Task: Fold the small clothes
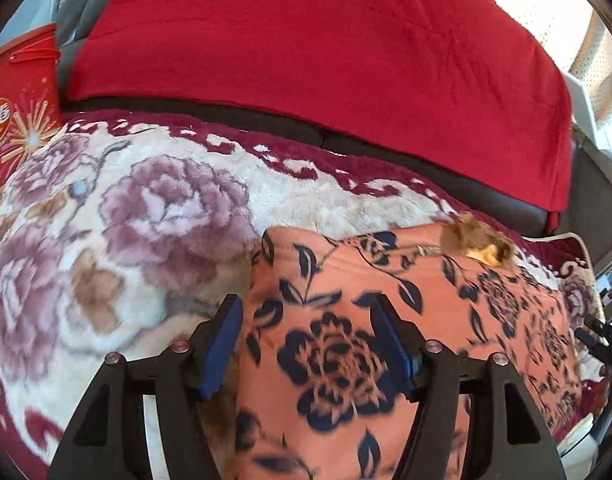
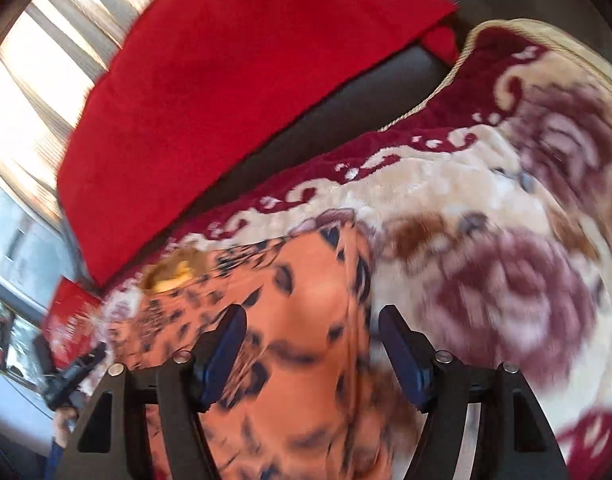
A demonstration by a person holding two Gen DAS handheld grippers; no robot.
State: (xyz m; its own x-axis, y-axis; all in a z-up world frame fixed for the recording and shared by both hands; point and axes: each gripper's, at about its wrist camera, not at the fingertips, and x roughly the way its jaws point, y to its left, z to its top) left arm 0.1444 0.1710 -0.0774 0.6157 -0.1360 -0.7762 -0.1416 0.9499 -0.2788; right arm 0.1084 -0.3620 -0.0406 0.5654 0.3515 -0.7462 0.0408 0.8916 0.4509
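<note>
Left wrist view: the orange floral garment [image 1: 385, 320] lies on the plush flowered blanket [image 1: 126, 208]; the left gripper [image 1: 309, 340] hovers over its left edge, fingers wide apart, holding nothing. A red box [image 1: 14, 120], contents hidden, stands cut off left of the blanket.

Right wrist view: blurred; the right gripper [image 2: 311, 344] spreads empty fingers over the garment's [image 2: 290, 300] right edge.
</note>
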